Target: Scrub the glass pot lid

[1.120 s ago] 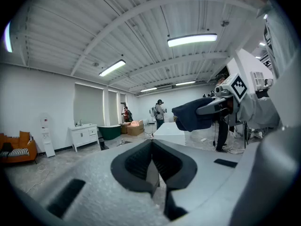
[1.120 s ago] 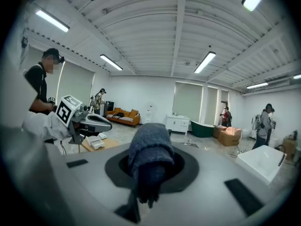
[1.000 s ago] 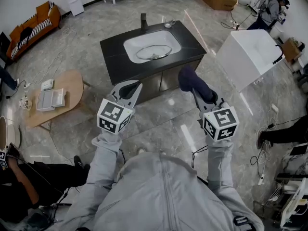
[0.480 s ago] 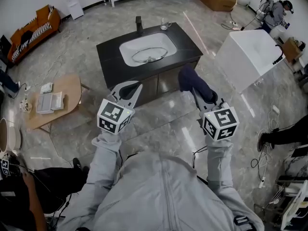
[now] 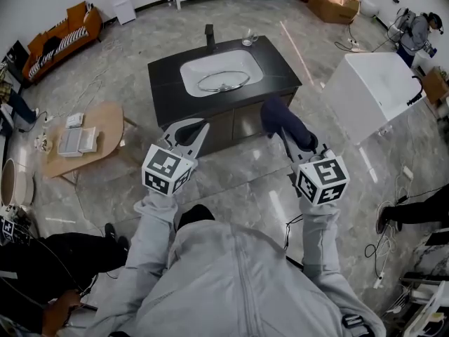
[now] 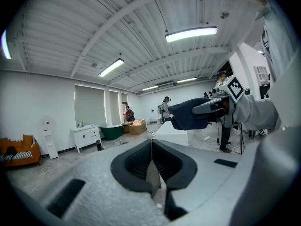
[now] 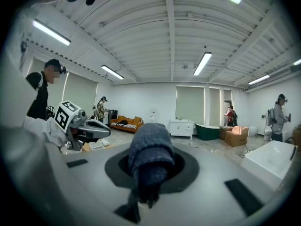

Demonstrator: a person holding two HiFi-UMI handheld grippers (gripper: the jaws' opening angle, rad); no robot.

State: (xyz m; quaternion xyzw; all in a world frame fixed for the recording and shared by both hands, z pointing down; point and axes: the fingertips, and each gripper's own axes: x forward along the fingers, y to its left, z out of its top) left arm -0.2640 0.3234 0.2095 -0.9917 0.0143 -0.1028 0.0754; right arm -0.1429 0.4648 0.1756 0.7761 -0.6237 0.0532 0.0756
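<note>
I'm standing back from the black vanity (image 5: 163, 83) with both tools raised in front of me, and the glass pot lid (image 5: 223, 81) lies flat in the white sink basin (image 5: 193, 72), well apart from either tool. It sits straight ahead and below, in the gap between my 2 grippers. It is a little closer to the line of my left gripper (image 5: 196, 128) than to my right gripper (image 5: 289, 137).

My left gripper's jaws are pressed together with nothing between them; its own view shows the 2 dark pads meeting on a seam. My right gripper's jaws are clamped on a rolled dark blue cloth (image 5: 277, 114), which bulges out past the tips and hangs a little below them.

The lid is round, so there's no long axis to line up with — what matters is that it rests rim-down inside the basin, with the faucet (image 5: 209, 34) behind it and a glass cup (image 5: 247, 39) on the counter at the back right. As I judge it, I need to step forward and bring both tools down over the front edge of the counter — the cloth from the right onto the glass, the empty left tool free to steady the lid near its centre.
</note>
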